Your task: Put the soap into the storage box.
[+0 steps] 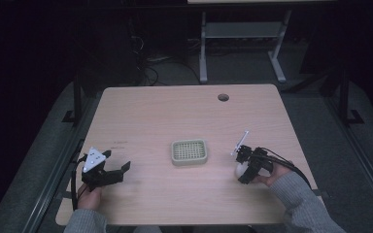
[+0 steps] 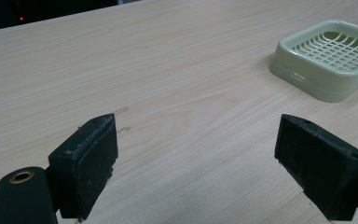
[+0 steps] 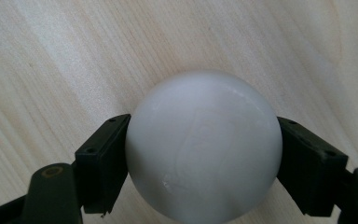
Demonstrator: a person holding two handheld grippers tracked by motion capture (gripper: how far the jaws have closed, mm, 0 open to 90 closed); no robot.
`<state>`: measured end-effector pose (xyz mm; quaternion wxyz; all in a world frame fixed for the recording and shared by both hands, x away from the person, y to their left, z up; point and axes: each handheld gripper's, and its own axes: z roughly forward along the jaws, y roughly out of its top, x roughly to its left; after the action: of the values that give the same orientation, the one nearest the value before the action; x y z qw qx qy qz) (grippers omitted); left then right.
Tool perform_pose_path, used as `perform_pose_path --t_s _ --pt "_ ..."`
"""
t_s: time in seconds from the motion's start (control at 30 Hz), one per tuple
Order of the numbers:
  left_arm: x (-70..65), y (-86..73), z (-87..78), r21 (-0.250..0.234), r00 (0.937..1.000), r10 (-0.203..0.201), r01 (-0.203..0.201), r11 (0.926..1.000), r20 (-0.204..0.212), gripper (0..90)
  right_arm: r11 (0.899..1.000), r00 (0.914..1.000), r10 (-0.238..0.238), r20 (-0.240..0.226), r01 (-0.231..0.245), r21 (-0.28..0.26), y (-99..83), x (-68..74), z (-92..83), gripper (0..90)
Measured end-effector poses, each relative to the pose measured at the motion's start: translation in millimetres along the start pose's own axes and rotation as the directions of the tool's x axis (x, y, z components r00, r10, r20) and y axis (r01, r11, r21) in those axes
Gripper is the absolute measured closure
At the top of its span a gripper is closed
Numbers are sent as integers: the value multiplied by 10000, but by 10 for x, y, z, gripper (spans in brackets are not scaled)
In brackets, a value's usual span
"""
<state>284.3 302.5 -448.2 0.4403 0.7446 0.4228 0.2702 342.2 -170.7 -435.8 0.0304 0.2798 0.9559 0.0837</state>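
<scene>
My right gripper is clamped on a white ball, one black pad pressed to each side of it. In the high view the ball sits low over the table, toward the near right corner, inside the right edge and a little back from the near edge; whether it rests on the wood or hangs just above it I cannot tell. My right hand comes in from that corner.

My left gripper hangs over the near left corner with its jaws spread wide and nothing between them; in its own view bare wood shows in the gap. My left hand is close to the near edge.

A pale green soap dish with a slotted grid top stands about midway between my two grippers, well apart from each, nearer the near edge than the far one. Open wood lies all round it. The whole far half of the table is open except for a round cable hole near the far edge, right of centre.
</scene>
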Motion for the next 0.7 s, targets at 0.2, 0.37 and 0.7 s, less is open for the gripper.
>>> perform_pose_path --t_s 0.2,0.37,0.7 --pt "2 0 1 30 10000 12 -12 10000 0 128 9999 10000 -55 -49 55 100 11 7 -6 234" --pt "0 0 0 -1 10000 -19 19 10000 1 128 9999 9999 -91 -103 91 -44 21 6 -22 234" --pt "0 3 -1 -25 10000 -1 1 10000 -3 128 9996 9995 -188 -261 183 -199 90 -2 -101 234"
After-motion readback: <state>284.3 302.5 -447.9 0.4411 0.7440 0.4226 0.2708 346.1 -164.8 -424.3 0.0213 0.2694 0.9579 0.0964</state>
